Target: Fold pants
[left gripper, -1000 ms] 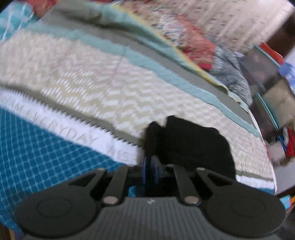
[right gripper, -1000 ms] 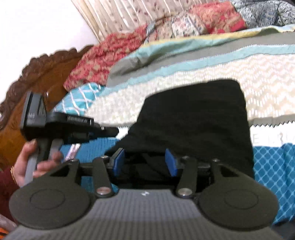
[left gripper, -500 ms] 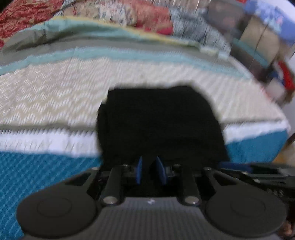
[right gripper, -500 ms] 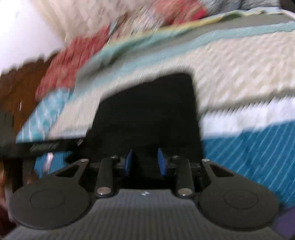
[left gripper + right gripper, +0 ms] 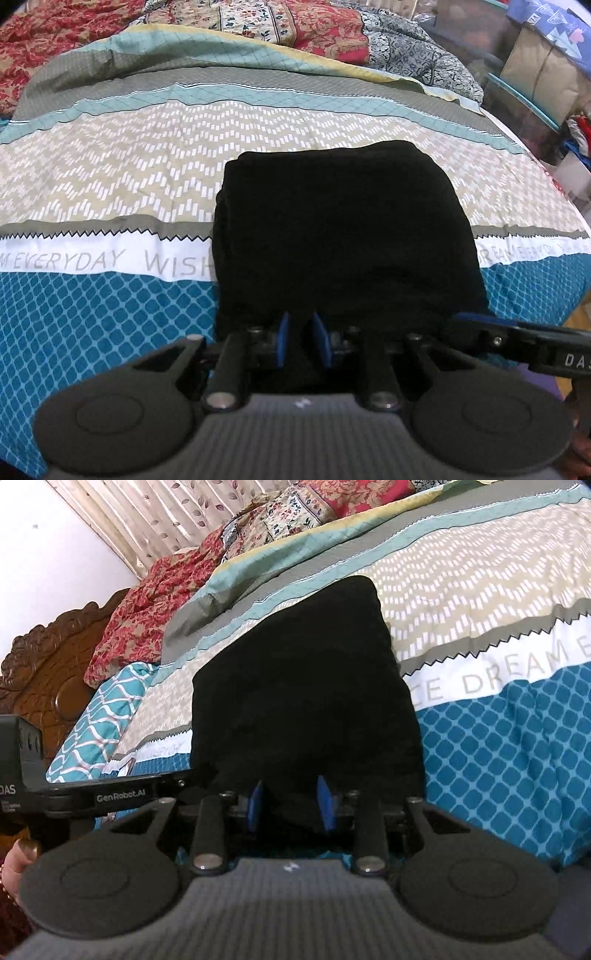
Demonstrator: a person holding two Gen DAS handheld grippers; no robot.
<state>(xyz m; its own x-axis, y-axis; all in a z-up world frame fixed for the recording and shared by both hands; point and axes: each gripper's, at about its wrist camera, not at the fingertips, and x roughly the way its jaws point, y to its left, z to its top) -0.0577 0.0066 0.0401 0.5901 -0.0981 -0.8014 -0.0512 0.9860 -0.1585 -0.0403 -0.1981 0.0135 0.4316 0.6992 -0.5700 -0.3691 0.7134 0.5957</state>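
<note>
Pants (image 5: 343, 236) lie as a black folded bundle on the bed (image 5: 110, 177), straight ahead of both tools, near hem running under the fingertips.

Left tool (image 5: 302, 343): jaws narrow, black cloth between the pads; looks pinched, but black on black so grip depth is hard to read. Right tool (image 5: 291, 805): jaws about a third open, hem bunched between the pads; contact looks likely, can't confirm it is firm.

Risks:
- Uneven grip: the right may hold only the top layer, so a lift peels the stack apart.
- Left bite sits near the edge; a pull could slip it free.
- Tools close together; unequal lift skews the fold.
- Bed cover could get pinched too.
</note>
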